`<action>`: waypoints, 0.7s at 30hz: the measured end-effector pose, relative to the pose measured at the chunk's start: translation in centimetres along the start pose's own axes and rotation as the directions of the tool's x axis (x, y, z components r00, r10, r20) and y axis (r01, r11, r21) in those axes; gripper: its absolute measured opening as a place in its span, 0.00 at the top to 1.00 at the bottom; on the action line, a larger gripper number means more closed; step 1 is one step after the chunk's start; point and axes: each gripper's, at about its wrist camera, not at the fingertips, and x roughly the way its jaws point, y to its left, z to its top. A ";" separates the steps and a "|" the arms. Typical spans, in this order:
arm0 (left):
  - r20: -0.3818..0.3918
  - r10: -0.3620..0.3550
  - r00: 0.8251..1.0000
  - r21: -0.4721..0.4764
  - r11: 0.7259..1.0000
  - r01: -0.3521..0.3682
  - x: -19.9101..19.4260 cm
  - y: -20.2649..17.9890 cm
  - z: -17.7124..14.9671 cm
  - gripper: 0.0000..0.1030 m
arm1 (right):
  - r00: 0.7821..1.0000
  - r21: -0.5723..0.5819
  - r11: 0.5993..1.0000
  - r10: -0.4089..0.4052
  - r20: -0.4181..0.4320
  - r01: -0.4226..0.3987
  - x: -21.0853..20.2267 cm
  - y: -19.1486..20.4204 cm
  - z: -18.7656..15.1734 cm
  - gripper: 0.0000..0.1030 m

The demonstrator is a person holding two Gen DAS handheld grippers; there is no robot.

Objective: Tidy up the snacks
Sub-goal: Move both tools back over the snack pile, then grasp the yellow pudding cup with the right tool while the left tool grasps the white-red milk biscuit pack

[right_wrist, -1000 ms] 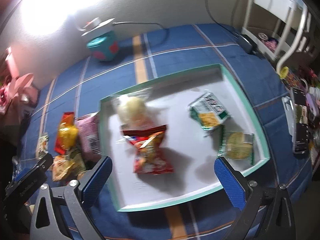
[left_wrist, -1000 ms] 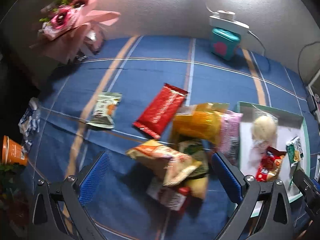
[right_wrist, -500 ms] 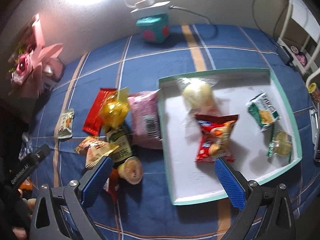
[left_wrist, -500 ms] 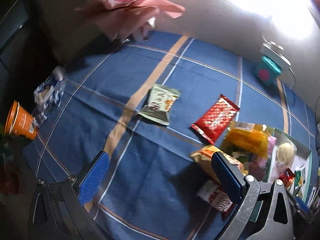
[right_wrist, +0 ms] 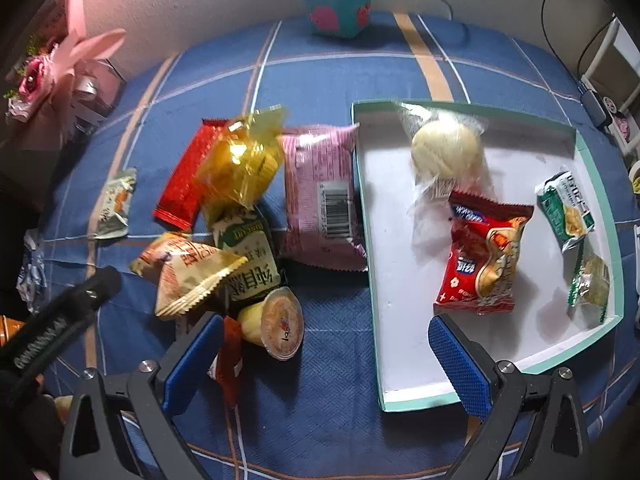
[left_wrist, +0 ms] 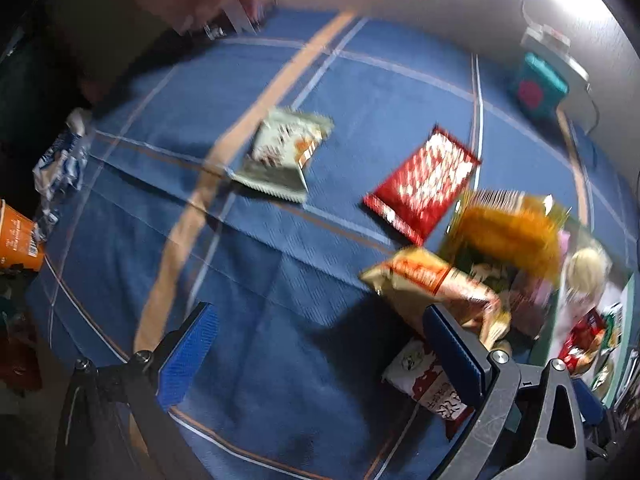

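Snacks lie heaped on the blue plaid cloth (right_wrist: 320, 420) left of the white tray (right_wrist: 400, 320): a pink packet (right_wrist: 320, 196) touching its wall, a yellow bag (right_wrist: 240, 164), a jelly cup (right_wrist: 280, 324). A bun (right_wrist: 446, 150) and red packet (right_wrist: 484, 256) sit inside. Left gripper (left_wrist: 316, 356) and right gripper (right_wrist: 324, 364) both gape wide, holding nothing

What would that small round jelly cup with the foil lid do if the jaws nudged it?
The small round jelly cup lies on its side on the blue checked cloth, so it would probably roll. Its plastic wall looks smooth and rigid, likely slippery but not floppy. It seems light.
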 end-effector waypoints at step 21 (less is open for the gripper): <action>-0.077 -0.113 0.991 -0.006 0.994 0.113 1.2 -1.7 -2.1 0.01 | 0.998 0.013 0.998 -0.063 -0.008 0.063 -0.1 -3.8 -0.5 0.00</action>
